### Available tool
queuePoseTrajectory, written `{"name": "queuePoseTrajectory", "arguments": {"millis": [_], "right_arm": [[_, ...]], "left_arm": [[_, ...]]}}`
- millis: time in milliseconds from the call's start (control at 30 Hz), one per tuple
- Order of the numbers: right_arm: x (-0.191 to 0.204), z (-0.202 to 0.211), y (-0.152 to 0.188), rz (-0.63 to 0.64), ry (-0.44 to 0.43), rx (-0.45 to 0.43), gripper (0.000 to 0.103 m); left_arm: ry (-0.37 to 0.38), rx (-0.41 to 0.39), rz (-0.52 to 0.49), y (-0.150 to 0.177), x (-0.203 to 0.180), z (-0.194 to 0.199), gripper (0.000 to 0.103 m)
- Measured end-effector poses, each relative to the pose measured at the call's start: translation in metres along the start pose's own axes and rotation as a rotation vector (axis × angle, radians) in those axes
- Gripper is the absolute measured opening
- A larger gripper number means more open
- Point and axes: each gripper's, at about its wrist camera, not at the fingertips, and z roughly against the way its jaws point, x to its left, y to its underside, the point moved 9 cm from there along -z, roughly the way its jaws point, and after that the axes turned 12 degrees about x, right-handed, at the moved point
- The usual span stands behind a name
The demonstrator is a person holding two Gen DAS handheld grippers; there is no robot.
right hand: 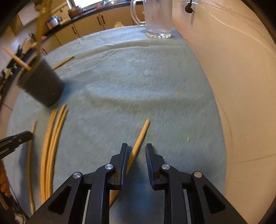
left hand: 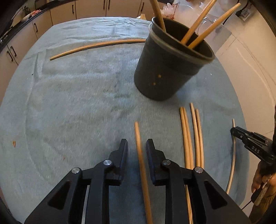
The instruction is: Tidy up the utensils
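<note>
A black cup (left hand: 170,63) stands on the blue-grey cloth and holds three wooden chopsticks (left hand: 198,27); it also shows in the right wrist view (right hand: 43,84). My left gripper (left hand: 137,146) is open, its fingers either side of a loose chopstick (left hand: 140,155) lying on the cloth. Several more chopsticks (left hand: 191,136) lie to its right, and one (left hand: 96,45) lies at the far side. My right gripper (right hand: 137,148) is open over another chopstick (right hand: 138,143), which runs under its left finger. The right gripper also shows at the right edge of the left wrist view (left hand: 250,143).
A glass mug (right hand: 157,19) stands at the far edge of the cloth-covered table (right hand: 146,86). A wall (right hand: 232,69) runs along the right side. Kitchen cabinets (left hand: 89,8) lie beyond. A pale chopstick (left hand: 232,163) lies near the cloth's right edge.
</note>
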Motion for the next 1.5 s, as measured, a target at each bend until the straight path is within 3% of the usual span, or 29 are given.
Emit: {"name": "queuePoseTrajectory", "arguments": {"millis": [233, 300, 400, 600, 800, 1000, 1167, 1500], "right_arm": [[0.0, -0.005, -0.03, -0.042, 0.052, 0.058, 0.017], [0.005, -0.005, -0.031, -0.034, 0.055, 0.039, 0.008], [0.013, -0.002, -0.03, -0.02, 0.015, 0.006, 0.005], [0.02, 0.047, -0.028, -0.032, -0.082, -0.168, 0.005], [0.022, 0.135, -0.014, -0.028, -0.138, -0.425, 0.005], [0.029, 0.189, 0.029, -0.007, -0.118, -0.616, 0.005], [0.035, 0.202, 0.058, 0.031, -0.092, -0.647, 0.005], [0.043, 0.222, 0.1, 0.082, -0.121, -0.683, 0.005]], "left_arm": [[0.017, 0.01, -0.022, -0.022, -0.013, -0.006, 0.021], [0.006, -0.006, -0.035, -0.017, -0.011, -0.003, 0.003], [0.018, -0.03, -0.024, -0.009, -0.006, 0.004, 0.005], [0.062, -0.169, -0.015, -0.003, -0.004, 0.059, 0.005], [0.063, -0.398, -0.055, 0.022, -0.021, 0.148, 0.005], [0.05, -0.582, -0.101, 0.064, -0.028, 0.21, 0.005], [0.017, -0.657, -0.145, 0.098, -0.044, 0.229, 0.005], [0.036, -0.706, -0.147, 0.138, -0.043, 0.237, 0.004]]}}
